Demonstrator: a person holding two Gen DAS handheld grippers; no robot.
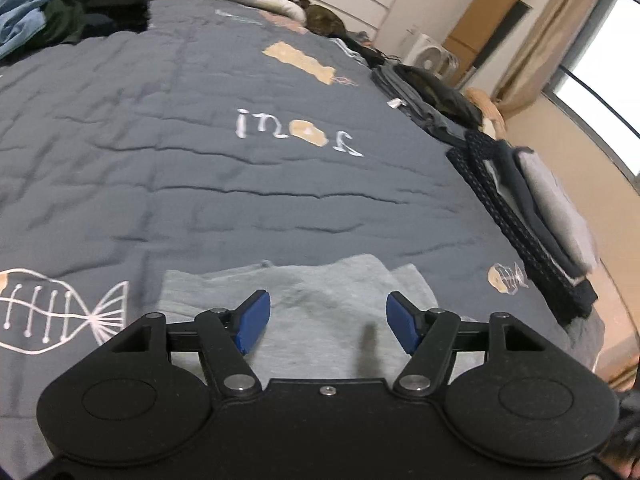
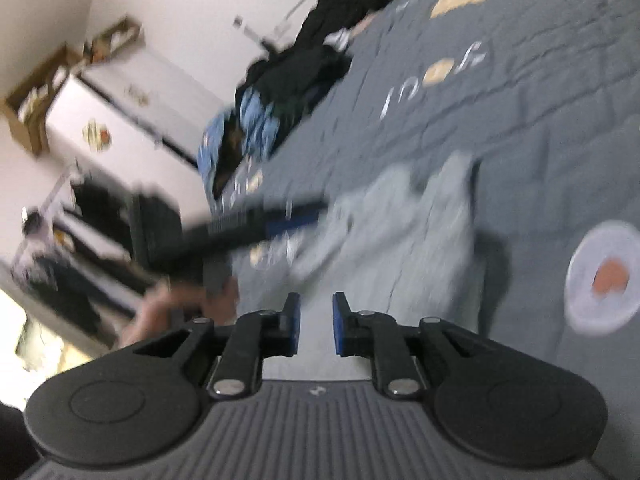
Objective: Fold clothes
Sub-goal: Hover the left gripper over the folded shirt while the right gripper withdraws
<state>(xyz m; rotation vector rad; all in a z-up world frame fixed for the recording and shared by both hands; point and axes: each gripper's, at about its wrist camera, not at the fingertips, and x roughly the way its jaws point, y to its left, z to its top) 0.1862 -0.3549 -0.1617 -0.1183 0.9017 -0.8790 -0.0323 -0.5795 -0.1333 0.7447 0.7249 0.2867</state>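
**Grey top half folded on bed**

Left view: left gripper [image 1: 328, 322] jaws wide, holding nothing, over grey top [image 1: 320, 312] on bed [image 1: 160, 160].

Right view: blurry. Right gripper [image 2: 316, 324] jaws a bit apart, empty. Next prob. grab an edge & fold.

1. One grey garment [image 1: 320, 312] lies on the one bedspread [image 1: 160, 168]
2. Two grippers: left [image 1: 328, 322], right [image 2: 316, 322]
3. One stack of folded clothes [image 1: 532, 208]
4. One heap of unfolded clothes [image 1: 60, 4]
5. One fan [image 1: 430, 58]
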